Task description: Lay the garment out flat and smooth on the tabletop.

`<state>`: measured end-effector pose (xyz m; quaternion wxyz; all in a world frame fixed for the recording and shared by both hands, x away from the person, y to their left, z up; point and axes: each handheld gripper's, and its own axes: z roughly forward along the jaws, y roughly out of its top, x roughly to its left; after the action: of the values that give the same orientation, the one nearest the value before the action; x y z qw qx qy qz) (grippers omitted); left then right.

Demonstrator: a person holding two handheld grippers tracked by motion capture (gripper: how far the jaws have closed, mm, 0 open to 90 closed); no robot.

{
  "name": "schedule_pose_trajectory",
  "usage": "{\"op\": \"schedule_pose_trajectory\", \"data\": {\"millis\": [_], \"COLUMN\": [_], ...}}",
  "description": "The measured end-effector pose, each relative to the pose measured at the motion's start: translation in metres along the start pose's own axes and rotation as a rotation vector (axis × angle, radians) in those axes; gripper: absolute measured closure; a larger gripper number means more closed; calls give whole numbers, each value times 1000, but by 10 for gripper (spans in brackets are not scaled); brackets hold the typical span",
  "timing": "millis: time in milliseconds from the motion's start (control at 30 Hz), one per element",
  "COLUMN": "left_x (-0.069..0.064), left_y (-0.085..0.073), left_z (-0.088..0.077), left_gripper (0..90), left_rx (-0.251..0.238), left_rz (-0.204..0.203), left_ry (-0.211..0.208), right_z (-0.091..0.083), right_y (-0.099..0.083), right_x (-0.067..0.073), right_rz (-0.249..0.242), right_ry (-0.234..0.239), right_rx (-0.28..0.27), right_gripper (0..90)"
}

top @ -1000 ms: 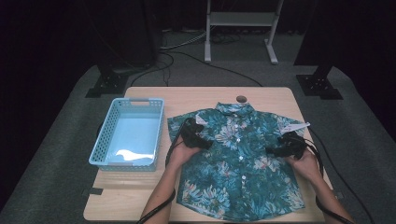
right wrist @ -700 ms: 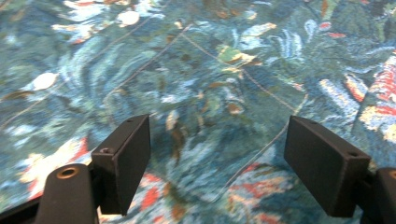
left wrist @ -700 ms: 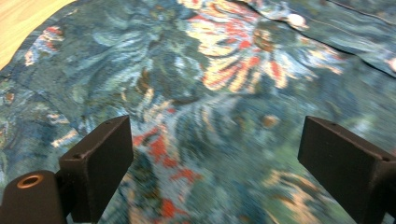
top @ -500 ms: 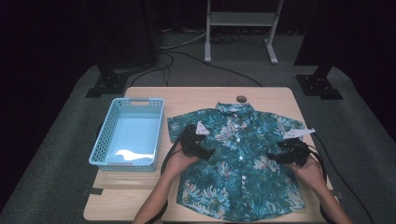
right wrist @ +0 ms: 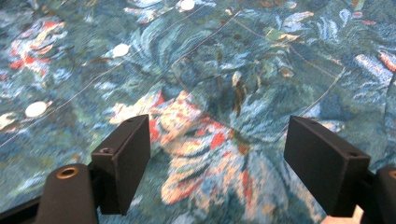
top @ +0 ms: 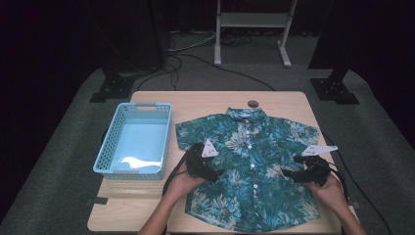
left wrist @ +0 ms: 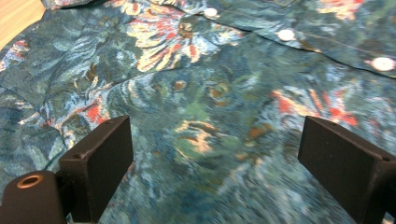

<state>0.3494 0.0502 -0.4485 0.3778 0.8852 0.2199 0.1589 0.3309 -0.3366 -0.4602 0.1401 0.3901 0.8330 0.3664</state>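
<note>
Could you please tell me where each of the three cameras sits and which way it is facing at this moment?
High view: above the person's side, facing forward and down on the table, basket and shirt; forearms and both hands enter from below.
Left gripper view: rides the left gripper, looking along its open jaws at the shirt's print and buttons.
Right gripper view: rides the right gripper, jaws open over the chest pocket.
All three share the shirt.

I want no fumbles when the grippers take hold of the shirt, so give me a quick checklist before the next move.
1. Shirt lies flat, buttoned, front up: ok.
2. Left gripper jaws wide open over cloth: ok.
3. Right gripper jaws wide open over cloth: ok.
4. Either gripper already pinching fabric: no, ok.
5. Basket empty and beside the shirt: ok.
6. Jaws touching the cloth: cannot tell.
</note>
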Motion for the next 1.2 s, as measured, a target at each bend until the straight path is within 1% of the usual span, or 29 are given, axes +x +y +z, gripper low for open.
{"op": "schedule_pose_trajectory", "data": {"millis": [67,133,200,300,367,433,600,700,733,933,1033,1200], "left_x": [-3,-5,-7,-10,-12,-15,-20,-25,-26,-34,-37,-41], "left_y": [-4,-8,-14,-21,-24,-26,-30,-30,-30,-34,-36,-39], "left_z": [-5,-9,-14,-20,-23,-26,-31,-32,-32,-36,-38,-42], "left_gripper": [95,95,95,95,95,95,95,95,95,95,95,95], "left_rx": [-14,-28,-43,-52,-61,-69,-85,-86,-90,-115,-121,-126], "left_rz": [-7,-15,-31,-42,-52,-51,-59,-48,-50,-60,-69,-73], "left_ry": [-4,2,3,8,2,2,-6,-4,-6,-11,-10,-7], "right_z": [-2,-4,-6,-9,-11,-13,-20,-24,-25,-35,-39,-46], "right_y": [-3,-6,-9,-15,-19,-23,-34,-39,-41,-51,-55,-62], "right_x": [2,5,9,13,15,16,18,19,20,25,27,30], "right_rz": [-1,-5,-8,-17,-14,-11,4,11,14,26,32,39], "right_ry": [3,1,5,4,4,5,6,8,9,9,6,-1], "right_rx": [-6,-5,-13,-10,-11,-11,-18,-19,-21,-48,-58,-75], "right_gripper": [222,222,222,222,222,222,223,222,222,222,222,222]}}
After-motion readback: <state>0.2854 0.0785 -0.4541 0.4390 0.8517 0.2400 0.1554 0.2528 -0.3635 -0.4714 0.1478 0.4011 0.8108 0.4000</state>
